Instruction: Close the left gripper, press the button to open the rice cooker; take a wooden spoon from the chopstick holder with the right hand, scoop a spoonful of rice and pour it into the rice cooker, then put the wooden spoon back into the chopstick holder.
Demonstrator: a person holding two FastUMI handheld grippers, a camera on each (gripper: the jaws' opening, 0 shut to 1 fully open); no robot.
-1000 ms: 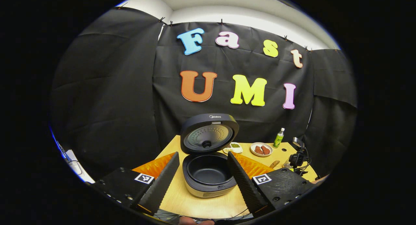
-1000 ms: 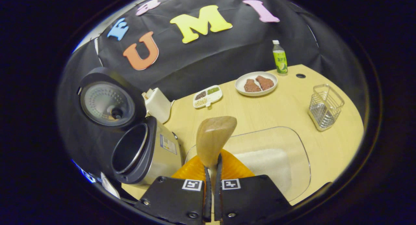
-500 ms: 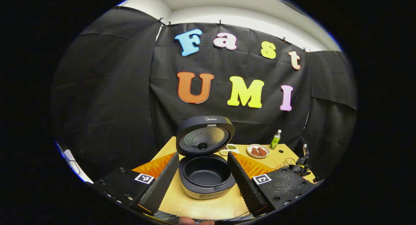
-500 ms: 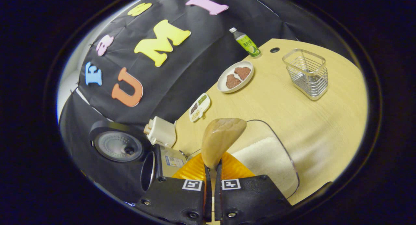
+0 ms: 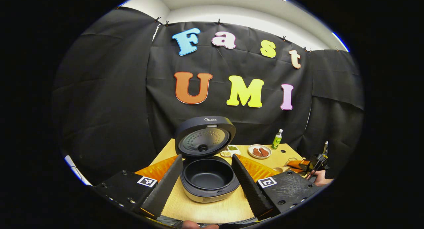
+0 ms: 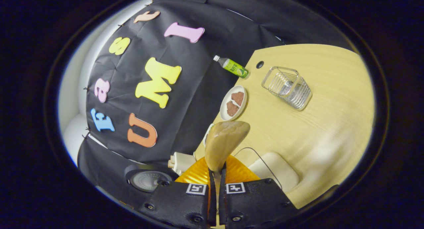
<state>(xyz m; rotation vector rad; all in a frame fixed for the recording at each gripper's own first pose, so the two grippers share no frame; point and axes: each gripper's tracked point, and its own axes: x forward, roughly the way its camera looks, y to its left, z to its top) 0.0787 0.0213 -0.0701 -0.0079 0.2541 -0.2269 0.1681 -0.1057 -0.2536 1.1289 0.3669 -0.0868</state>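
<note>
The dark rice cooker (image 5: 208,179) stands on the wooden table with its lid (image 5: 205,136) raised and its pot bare inside. My left gripper (image 5: 207,189) hovers open just in front of it, holding nothing. In the right gripper view my right gripper (image 6: 216,171) is shut on the handle of the wooden spoon (image 6: 226,140), whose bowl points forward; no rice shows on it. The view is strongly tilted. The wire chopstick holder (image 6: 287,87) stands farther out on the table. A clear tray of white rice (image 6: 274,168) lies just under the spoon.
A plate of brown meat (image 6: 233,102), a green bottle (image 6: 232,65) and a small divided dish (image 5: 229,151) sit along the back of the table (image 6: 324,100). A white box (image 6: 180,162) stands behind the cooker. A hand (image 5: 319,180) holds the far gripper at the right.
The right gripper has rolled over with the spoon still in its grip, so the table now tilts steeply. The rice tray and cooker slid down the view. The left gripper shifted slightly, still open.
</note>
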